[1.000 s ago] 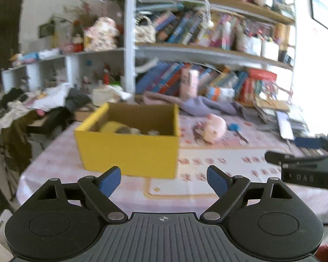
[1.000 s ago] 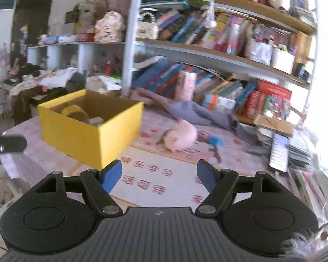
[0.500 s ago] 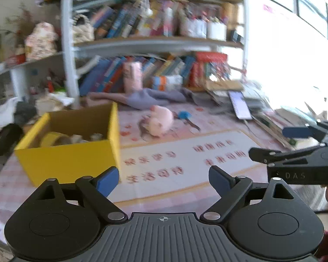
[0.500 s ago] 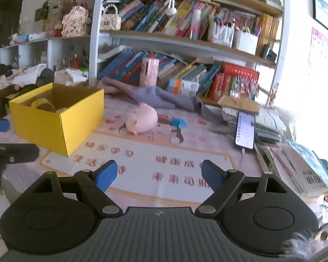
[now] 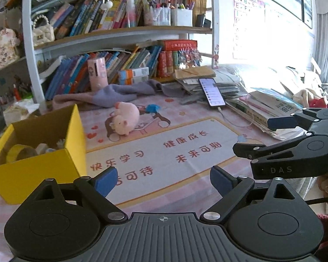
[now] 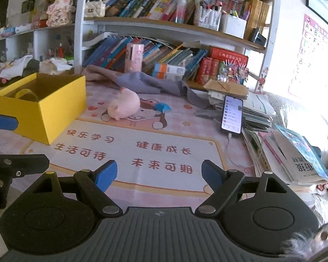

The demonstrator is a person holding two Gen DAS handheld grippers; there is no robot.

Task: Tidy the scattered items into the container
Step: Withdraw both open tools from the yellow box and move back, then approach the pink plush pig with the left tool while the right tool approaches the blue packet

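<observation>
A yellow cardboard box (image 5: pixel 35 170) (image 6: pixel 54 113) stands at the left of the table with a tape roll (image 6: pixel 25 93) and small items inside. A pink plush pig (image 5: pixel 125 121) (image 6: pixel 124 106) lies on the pink mat behind the white printed mat, with a small blue item (image 5: pixel 152 108) (image 6: pixel 163 106) just right of it. My left gripper (image 5: pixel 164 180) hovers over the near table edge, its jaws opening, nothing between them. My right gripper (image 6: pixel 159 175) is open and empty over the white mat, and shows from the side in the left wrist view (image 5: pixel 271 135).
A grey cloth (image 6: pixel 146 83) lies by the bookshelf (image 6: pixel 168 26). A lit phone (image 6: pixel 232 114) leans on a pile of books and papers (image 6: pixel 284 152) at the right, its cable trailing onto the mat. A pink cylinder (image 6: pixel 134 57) stands at the back.
Both grippers swung rightward, so the yellow box slid to the left edge and the pig, phone and book pile came into view. Both pairs of jaws stand a little wider.
</observation>
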